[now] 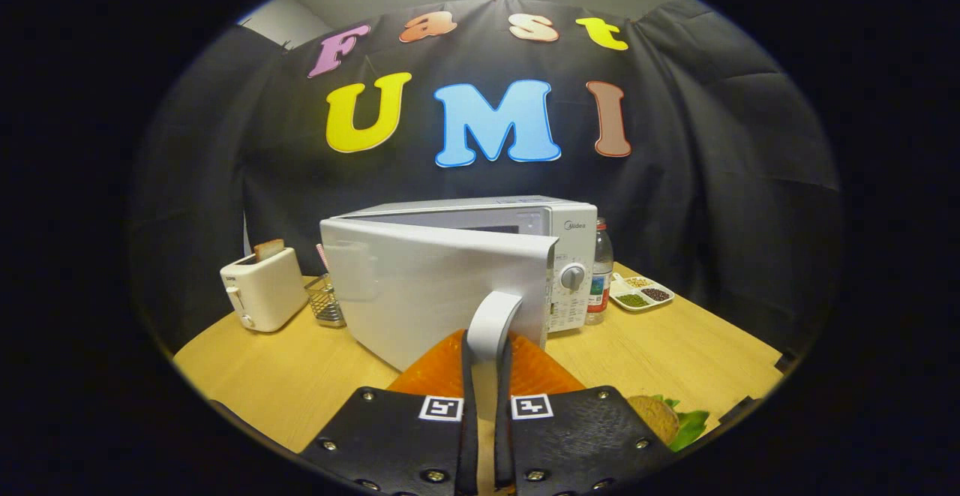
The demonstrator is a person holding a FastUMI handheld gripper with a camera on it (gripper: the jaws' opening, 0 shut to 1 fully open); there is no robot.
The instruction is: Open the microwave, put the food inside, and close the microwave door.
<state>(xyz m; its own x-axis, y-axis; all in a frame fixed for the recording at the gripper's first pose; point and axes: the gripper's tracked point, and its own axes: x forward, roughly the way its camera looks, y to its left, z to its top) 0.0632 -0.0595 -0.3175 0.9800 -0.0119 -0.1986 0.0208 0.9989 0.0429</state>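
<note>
A white microwave [571,235] stands on the wooden table [675,350] with its door [420,293] swung partly open towards me. The door's white handle [493,320] sits between my fingers. My gripper [486,380] is shut on that handle, one finger [469,406] on each side. Under the door and fingers lies an orange plate [544,372]. To the right of the fingers, near the table's front edge, is the food [664,417], a bun with green lettuce. The door hides the microwave's inside.
A white toaster [262,290] with a bread slice stands left of the door, with a small wire basket [328,302] beside it. Right of the microwave are a plastic bottle [601,271] and a divided dish [641,292] of grains.
</note>
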